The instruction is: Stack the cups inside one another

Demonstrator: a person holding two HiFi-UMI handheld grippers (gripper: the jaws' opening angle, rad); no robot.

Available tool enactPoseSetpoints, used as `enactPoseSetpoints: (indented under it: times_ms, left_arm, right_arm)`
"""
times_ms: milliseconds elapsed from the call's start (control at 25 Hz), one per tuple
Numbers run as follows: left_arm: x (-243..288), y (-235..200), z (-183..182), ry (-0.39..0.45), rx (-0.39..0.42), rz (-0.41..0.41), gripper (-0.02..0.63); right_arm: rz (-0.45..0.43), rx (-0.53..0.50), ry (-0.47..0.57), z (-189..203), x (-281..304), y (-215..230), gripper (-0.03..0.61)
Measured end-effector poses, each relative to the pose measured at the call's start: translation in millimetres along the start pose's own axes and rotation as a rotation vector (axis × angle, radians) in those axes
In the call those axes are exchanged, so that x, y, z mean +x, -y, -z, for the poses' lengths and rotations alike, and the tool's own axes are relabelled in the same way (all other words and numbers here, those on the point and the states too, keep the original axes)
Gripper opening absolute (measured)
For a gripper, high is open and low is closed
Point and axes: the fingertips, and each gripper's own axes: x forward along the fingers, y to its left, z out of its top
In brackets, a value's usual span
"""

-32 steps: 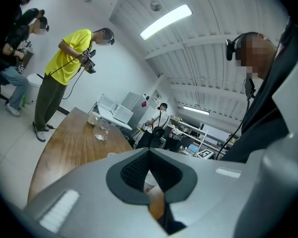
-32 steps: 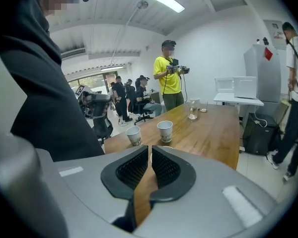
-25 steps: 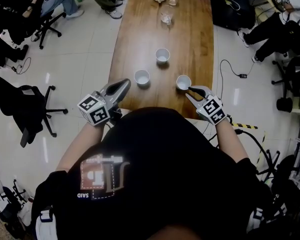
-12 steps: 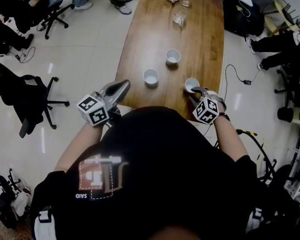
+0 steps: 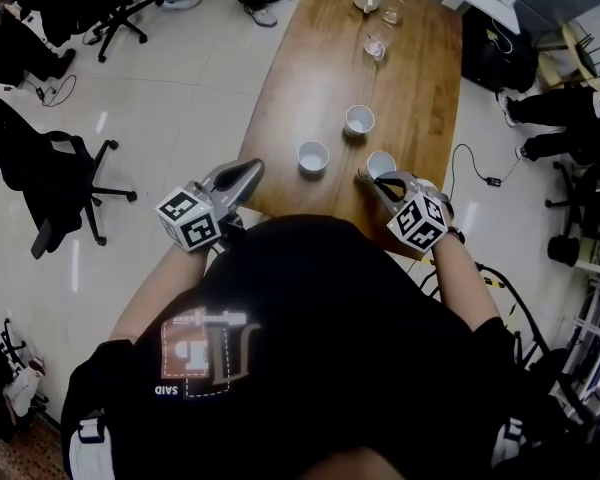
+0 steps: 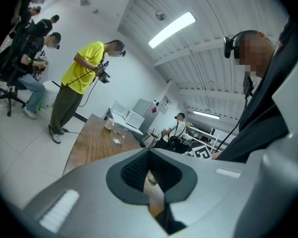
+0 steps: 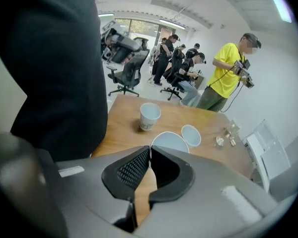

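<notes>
Cup [image 5: 381, 163] stands on the surface [image 5: 420, 78] at the tips of the right gripper [image 5: 366, 177], jaws closing on its near rim wall, evidently to lift it for nesting. Second cup [image 5: 313, 156] left of that gripper, third cup [image 5: 359, 119] beyond. Left gripper [image 5: 252, 170] closed, empty, held clear.

Of the near cup [image 7: 170, 141] only the rim is shown — the rest is covered by the right gripper [image 7: 149, 148], whose jaws are closing with that rim between them. The near edge of the table [image 5: 320, 78] is hidden by the person's torso [image 5: 310, 348]. The glassware [image 5: 378, 44] at the far end is too small to be identified.
</notes>
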Motion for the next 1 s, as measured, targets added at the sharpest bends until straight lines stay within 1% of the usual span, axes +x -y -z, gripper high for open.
enactPoseSetpoints:
  times_ms: [160, 280, 400, 520, 600, 640, 680, 760, 840, 920, 1000]
  left_arm:
    - [-12, -6, -3, 0.032, -0.007, -0.022, -0.009]
    - [-22, -11, -3, 0.042, -0.006, -0.04, -0.009]
    - [-31, -15, -1, 0.044, -0.006, -0.055, -0.009]
    - [-44, -21, 2, 0.049, -0.016, -0.075, -0.009]
    - [-50, -25, 4, 0.049, -0.024, -0.087, -0.009]
    - [-51, -27, 5, 0.047, -0.025, -0.09, -0.009]
    - [-51, -28, 5, 0.046, -0.026, -0.09, -0.009]
    - [-50, -29, 5, 0.045, -0.027, -0.08, -0.009]
    - [-45, -28, 3, 0.04, -0.026, -0.061, -0.009]
    - [-34, -25, 1, 0.031, -0.016, -0.039, -0.009]
    - [-17, -19, -1, 0.017, 0.001, -0.014, -0.009]
  right_arm:
    - [-0.027, -0.056, 0.107, -71, -1, 14, 0.026]
    - [-0.068, -0.113, 0.136, -108, 13, 14, 0.026]
    - [-0.107, -0.161, 0.11, -121, 35, 5, 0.026]
    - [-0.137, -0.171, 0.062, -121, 61, -8, 0.034]
    - [-0.151, -0.143, 0.062, -121, 71, -13, 0.101]
    - [-0.154, -0.11, 0.084, -123, 70, -12, 0.128]
    - [-0.154, -0.06, 0.121, -128, 64, -9, 0.141]
    - [-0.133, 0.075, 0.222, -137, 38, 5, 0.141]
    - [-0.084, 0.236, 0.34, -137, 2, 25, 0.132]
    - [-0.03, 0.433, 0.469, -119, -36, 45, 0.108]
    - [0.037, 0.626, 0.574, -79, -68, 58, 0.085]
